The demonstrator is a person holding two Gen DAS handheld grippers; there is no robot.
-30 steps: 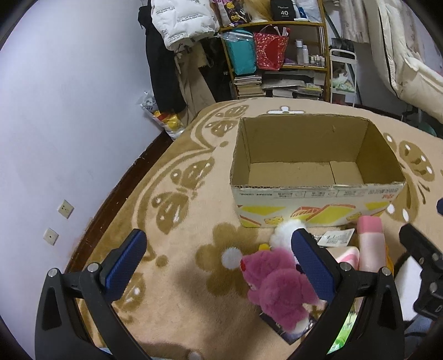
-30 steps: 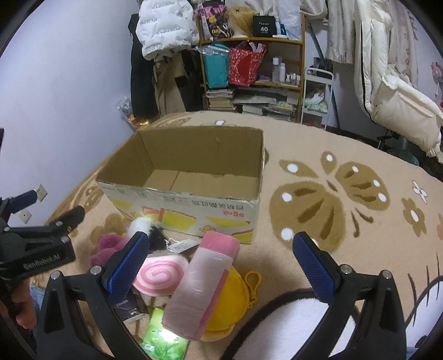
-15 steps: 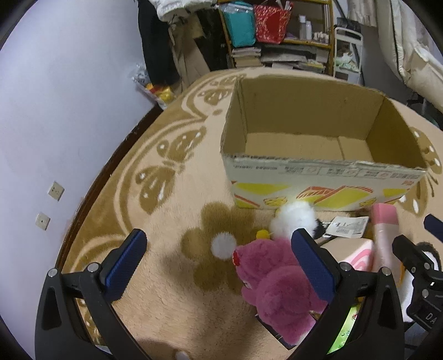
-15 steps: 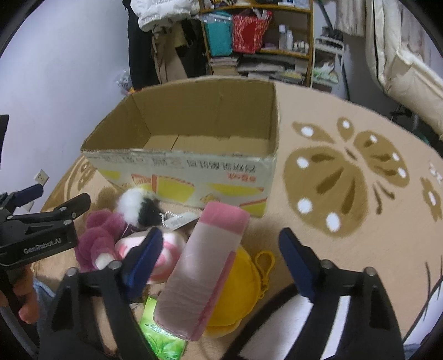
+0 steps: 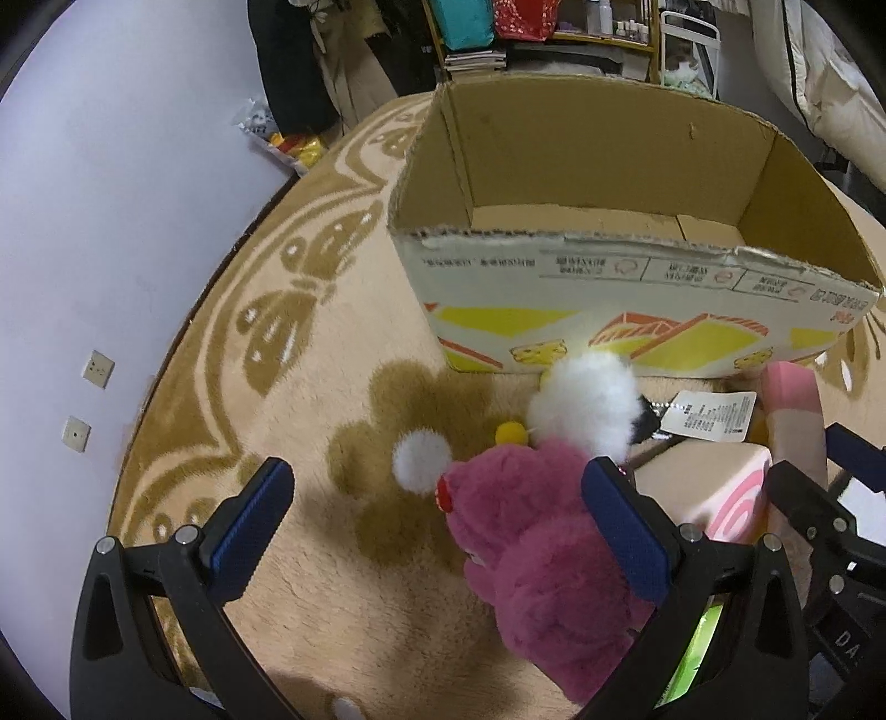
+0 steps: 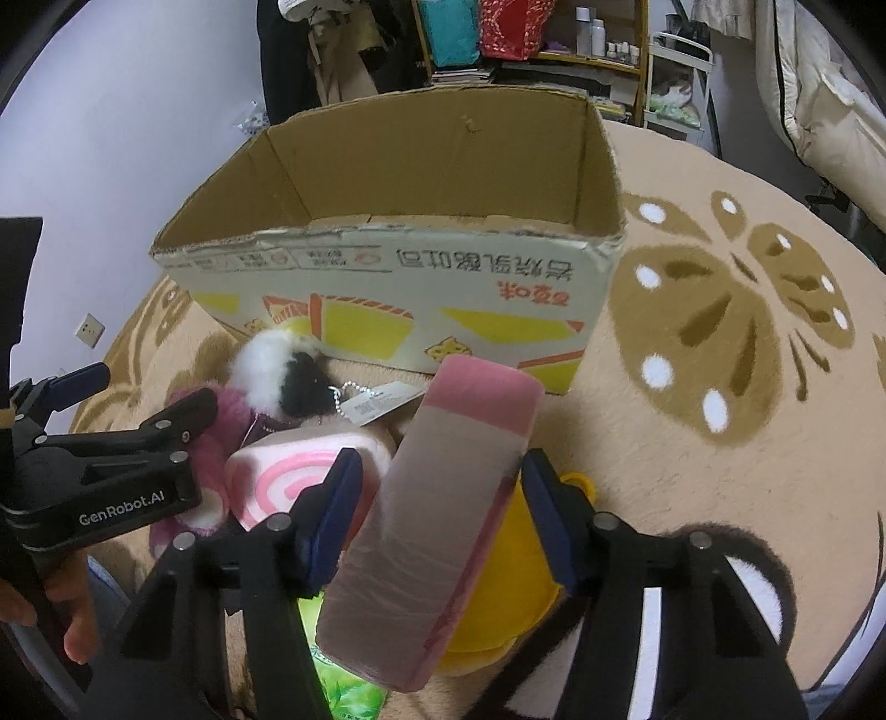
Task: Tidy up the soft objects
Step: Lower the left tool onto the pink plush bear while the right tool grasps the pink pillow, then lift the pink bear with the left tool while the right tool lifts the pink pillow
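Note:
An open cardboard box point(image 5: 609, 277) point(image 6: 387, 288) stands on the carpet. A pile of soft toys lies in front of it. My left gripper point(image 5: 437, 526) is open wide just above a magenta plush point(image 5: 531, 548), with its right finger over the plush. Behind that sits a white-and-black fluffy ball point(image 5: 581, 404) point(image 6: 277, 365) and a pink swirl roll point(image 5: 714, 498) point(image 6: 288, 476). My right gripper point(image 6: 440, 512) straddles a long pink block point(image 6: 443, 498). Its jaws are closing and the pads stand close to the block's sides. A yellow plush point(image 6: 526, 581) lies under the block.
A paper tag point(image 5: 709, 415) and a green packet point(image 6: 343, 692) lie among the toys. The purple wall point(image 5: 111, 221) with sockets is at the left. Shelves point(image 6: 554, 44) and hanging clothes stand behind the box. A black-and-white rug patch point(image 6: 736, 559) lies at the lower right.
Both grippers have sunk toward the toy pile and tilted further down. The right jaws have narrowed around the pink block. The left jaws have stayed wide.

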